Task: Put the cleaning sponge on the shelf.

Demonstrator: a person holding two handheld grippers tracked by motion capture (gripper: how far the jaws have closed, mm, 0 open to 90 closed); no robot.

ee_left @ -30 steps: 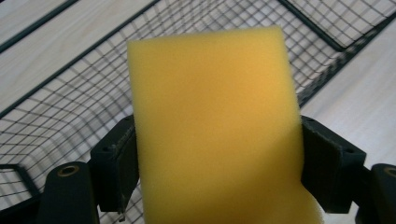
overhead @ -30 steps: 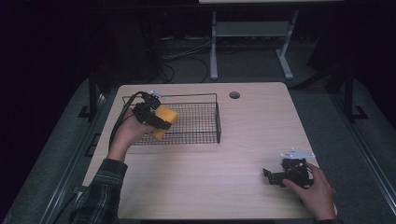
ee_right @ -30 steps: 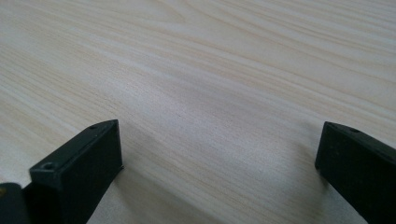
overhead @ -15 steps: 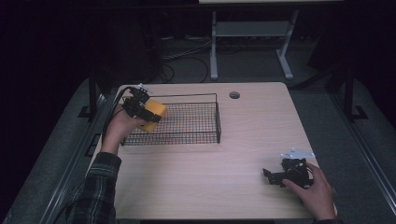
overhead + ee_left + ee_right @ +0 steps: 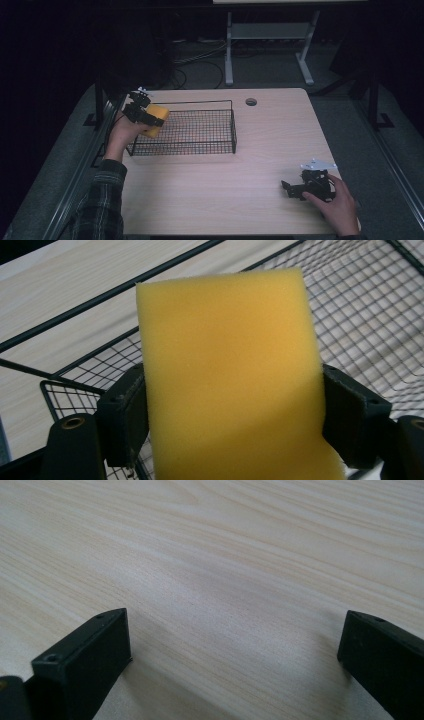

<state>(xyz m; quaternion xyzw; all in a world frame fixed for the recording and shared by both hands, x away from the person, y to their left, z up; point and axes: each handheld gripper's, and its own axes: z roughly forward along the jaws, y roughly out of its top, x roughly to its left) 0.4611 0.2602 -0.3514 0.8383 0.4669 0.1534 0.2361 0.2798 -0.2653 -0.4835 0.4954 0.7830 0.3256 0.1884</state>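
Note:
A yellow sponge (image 5: pixel 155 119) is clamped in my left gripper (image 5: pixel 150 118) at the left end of a black wire basket (image 5: pixel 200 146). In the left gripper view the sponge (image 5: pixel 227 375) stands upright between both pads, with basket mesh (image 5: pixel 370 315) behind and below it. My right gripper (image 5: pixel 290 188) rests low on the table near the front right corner, held by a hand. Its jaws stand wide apart over bare wood in the right gripper view, with nothing between the fingertips (image 5: pixel 235 665).
The light wooden table (image 5: pixel 260 145) has a round cable hole (image 5: pixel 251 102) near its far edge. The basket's rim and walls rise above the tabletop. A white frame leg (image 5: pixel 229 50) and cables lie on the dark floor beyond.
My left gripper has carried the sponge leftward, from over the basket's inside to its left end. The right gripper has stayed where it was.

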